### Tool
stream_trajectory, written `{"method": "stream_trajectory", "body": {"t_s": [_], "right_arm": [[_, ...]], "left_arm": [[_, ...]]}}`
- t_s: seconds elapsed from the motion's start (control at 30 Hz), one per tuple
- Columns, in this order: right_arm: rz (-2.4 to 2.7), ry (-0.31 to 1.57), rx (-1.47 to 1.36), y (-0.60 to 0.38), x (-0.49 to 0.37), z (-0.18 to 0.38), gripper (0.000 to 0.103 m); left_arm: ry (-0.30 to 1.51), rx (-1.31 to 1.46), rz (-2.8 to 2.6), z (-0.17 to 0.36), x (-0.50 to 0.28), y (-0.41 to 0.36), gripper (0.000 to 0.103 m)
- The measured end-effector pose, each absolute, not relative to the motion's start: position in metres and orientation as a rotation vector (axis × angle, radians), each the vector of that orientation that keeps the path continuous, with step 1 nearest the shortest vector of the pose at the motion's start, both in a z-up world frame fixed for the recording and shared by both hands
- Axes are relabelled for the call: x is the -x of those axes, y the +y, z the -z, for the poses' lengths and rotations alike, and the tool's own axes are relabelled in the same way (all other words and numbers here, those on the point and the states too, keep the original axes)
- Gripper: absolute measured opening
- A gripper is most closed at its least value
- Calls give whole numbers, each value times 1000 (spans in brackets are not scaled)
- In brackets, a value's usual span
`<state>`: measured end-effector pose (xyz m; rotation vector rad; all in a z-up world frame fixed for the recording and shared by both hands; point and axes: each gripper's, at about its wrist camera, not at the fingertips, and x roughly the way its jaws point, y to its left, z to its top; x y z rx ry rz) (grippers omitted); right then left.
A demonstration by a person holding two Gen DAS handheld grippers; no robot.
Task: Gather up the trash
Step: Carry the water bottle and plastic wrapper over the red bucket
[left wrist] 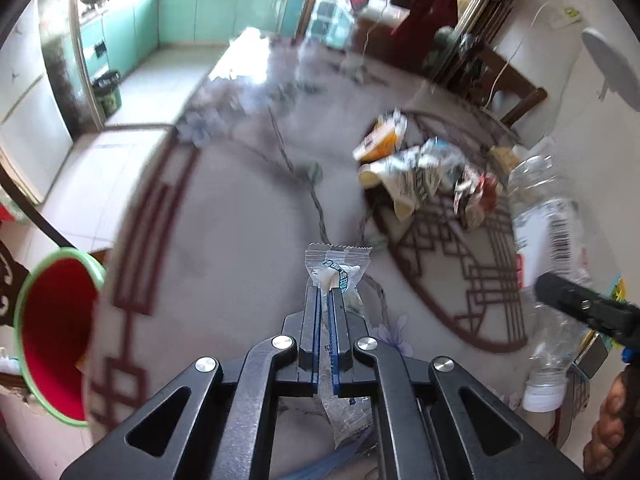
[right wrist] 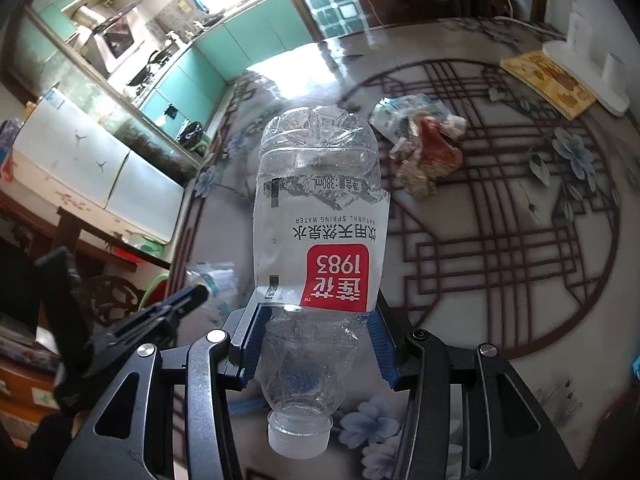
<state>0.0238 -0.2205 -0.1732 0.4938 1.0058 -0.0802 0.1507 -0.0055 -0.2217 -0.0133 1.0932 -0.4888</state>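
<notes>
Left gripper (left wrist: 325, 288) fingers clamped together, angled down; right gripper (right wrist: 318, 344) fingers part-spread, gripping.

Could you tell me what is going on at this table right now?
A person is clearing trash off a patterned table with a handheld gripper in each hand. The left gripper is shut on a small clear wrapper. The right gripper is clamped on an empty plastic water bottle, held cap end toward the camera. A pile of crumpled wrappers lies on the table, not yet collected. A red bin with a green rim sits at the left edge of the left wrist view.
</notes>
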Motion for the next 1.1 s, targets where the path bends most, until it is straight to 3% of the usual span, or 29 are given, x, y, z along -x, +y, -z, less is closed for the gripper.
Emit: {"method": "stream_trajectory", "body": {"t_s": [0.47, 1.1], "right_arm": [[39, 946, -317, -148, -40, 146, 46], [43, 924, -292, -104, -42, 136, 46]], "left_arm": [[985, 34, 423, 169, -137, 73, 3], [966, 61, 438, 154, -128, 114, 3]]}}
